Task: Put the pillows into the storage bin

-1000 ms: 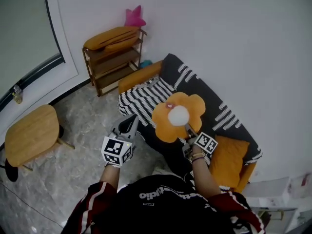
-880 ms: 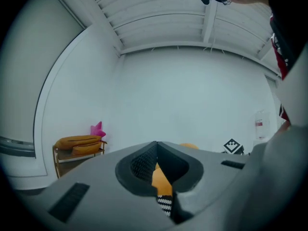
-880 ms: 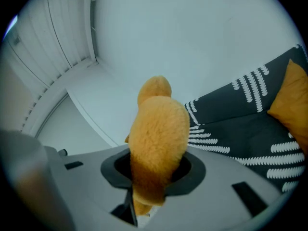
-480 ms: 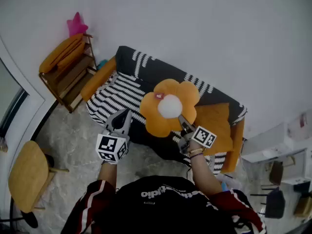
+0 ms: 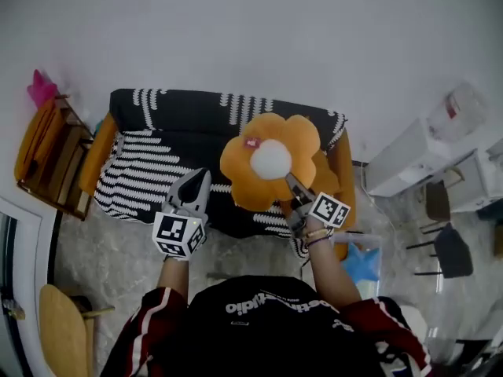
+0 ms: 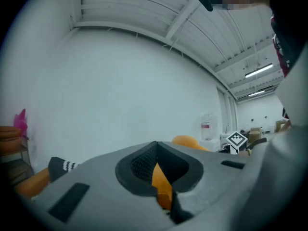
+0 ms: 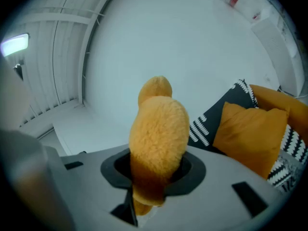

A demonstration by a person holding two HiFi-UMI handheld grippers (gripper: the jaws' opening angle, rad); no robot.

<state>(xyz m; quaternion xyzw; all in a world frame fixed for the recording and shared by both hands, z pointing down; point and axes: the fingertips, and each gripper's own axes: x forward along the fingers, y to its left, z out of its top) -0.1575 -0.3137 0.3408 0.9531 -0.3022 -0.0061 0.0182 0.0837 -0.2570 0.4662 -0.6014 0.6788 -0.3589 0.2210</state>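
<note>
Right tool (image 5: 291,187) clamped on one petal of flower pillow (image 5: 271,160), held aloft: fuzzy orange petals, round white centre, small pink tag (image 5: 251,142). Left tool (image 5: 196,182) jaws together.

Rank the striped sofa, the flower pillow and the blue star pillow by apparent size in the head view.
1. striped sofa
2. flower pillow, though held nearer the camera
3. blue star pillow

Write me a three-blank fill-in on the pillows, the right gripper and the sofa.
The right gripper's jaws are shut on a ___-shaped pillow. That pillow's round centre is ___. The square pillow on the striped sofa is ___.
Missing words: flower; white; orange.
</note>
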